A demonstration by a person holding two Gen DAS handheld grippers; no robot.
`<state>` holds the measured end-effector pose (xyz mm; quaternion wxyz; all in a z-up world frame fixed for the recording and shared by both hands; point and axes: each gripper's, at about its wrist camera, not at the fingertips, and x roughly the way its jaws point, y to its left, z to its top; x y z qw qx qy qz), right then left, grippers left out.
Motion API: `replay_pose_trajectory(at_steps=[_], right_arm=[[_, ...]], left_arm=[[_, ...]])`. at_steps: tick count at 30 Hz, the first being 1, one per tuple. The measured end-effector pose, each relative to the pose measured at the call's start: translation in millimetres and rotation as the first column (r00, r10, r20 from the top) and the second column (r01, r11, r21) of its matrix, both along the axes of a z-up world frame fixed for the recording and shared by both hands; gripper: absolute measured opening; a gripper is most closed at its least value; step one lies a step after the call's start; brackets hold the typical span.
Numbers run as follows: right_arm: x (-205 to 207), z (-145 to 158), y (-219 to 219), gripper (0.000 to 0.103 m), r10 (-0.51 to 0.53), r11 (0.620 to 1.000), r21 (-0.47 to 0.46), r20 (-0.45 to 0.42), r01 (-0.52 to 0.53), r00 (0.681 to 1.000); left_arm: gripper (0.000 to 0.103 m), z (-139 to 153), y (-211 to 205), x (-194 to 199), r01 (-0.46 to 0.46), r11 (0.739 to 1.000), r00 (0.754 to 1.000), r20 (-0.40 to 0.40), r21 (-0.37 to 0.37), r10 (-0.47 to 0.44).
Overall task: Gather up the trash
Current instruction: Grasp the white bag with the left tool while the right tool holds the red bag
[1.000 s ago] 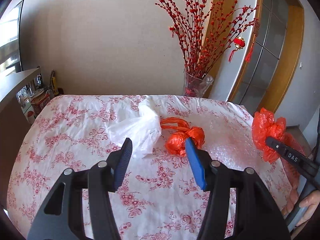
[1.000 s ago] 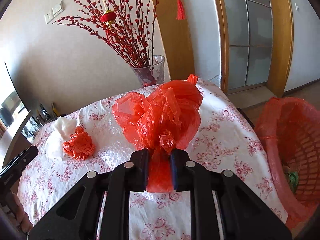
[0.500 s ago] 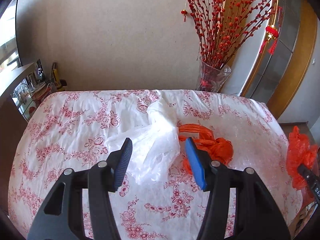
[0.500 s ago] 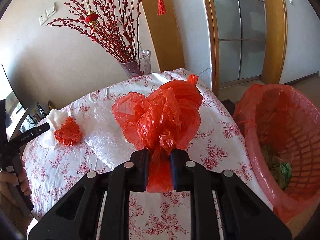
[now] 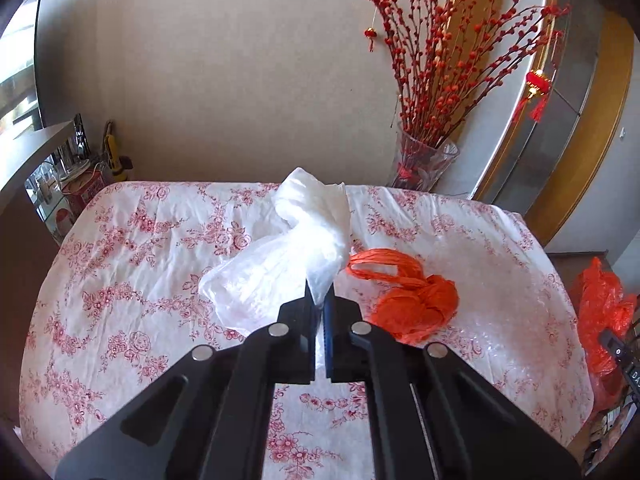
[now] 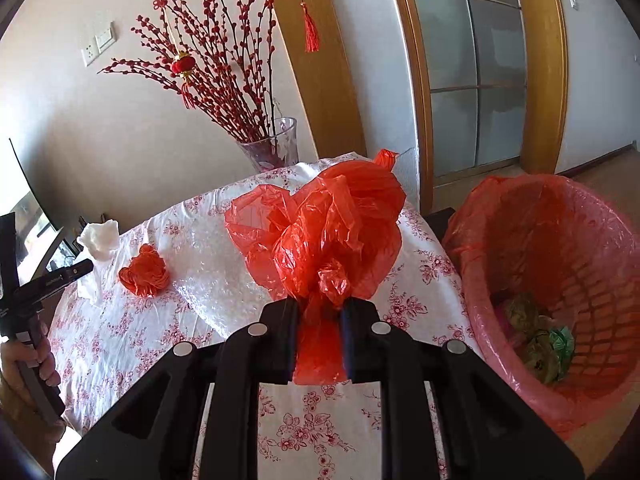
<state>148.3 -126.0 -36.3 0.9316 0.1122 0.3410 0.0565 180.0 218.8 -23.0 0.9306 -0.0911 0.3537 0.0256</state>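
The left gripper [image 5: 319, 304] has just been closing and now pinches a corner of the white bag [image 5: 288, 256] between its pads. The rest of that bag lies crumpled on the floral cloth [image 5: 132, 264], spreading ahead and to the left of the jaws. Just right of them, touching the bag's edge, sits an orange bundle [image 5: 408, 296] on a patch of bubble wrap [image 5: 492, 280].

The right gripper [image 6: 319, 308] is clenched on the neck of a red bag [image 6: 320, 232] — the bulk billows above and beyond the jaws, held clear of the cloth, it seems, though the bag hides what is beneath it. To the right stands a red-lined bin [image 6: 560, 280], near the bag but apart from it, with some greenish scraps [image 6: 536, 340] at its bottom.

A glass vase [image 6: 276, 148] of red branches stands at the table's far edge.
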Motion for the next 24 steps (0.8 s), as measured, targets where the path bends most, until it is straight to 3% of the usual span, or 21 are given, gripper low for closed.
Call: replay_pose_trajectory(at_steps=[11,24], right_arm=[[-17.1,8.5,-25.7,0.018,-0.036,0.999,0.022,0.036,0.035,0.999],[-42.4,21.6,-75.8,0.018,-0.122,0.992,0.017,0.076,0.121,0.990]], left_arm=[[0.004,44.8,-76.2,-25.8,0.194,0.981,0.976,0.101,0.009,-0.194],[0.004,50.3,-179.2,-36.7,0.404,0.915,0.910,0.109,-0.019,-0.400]])
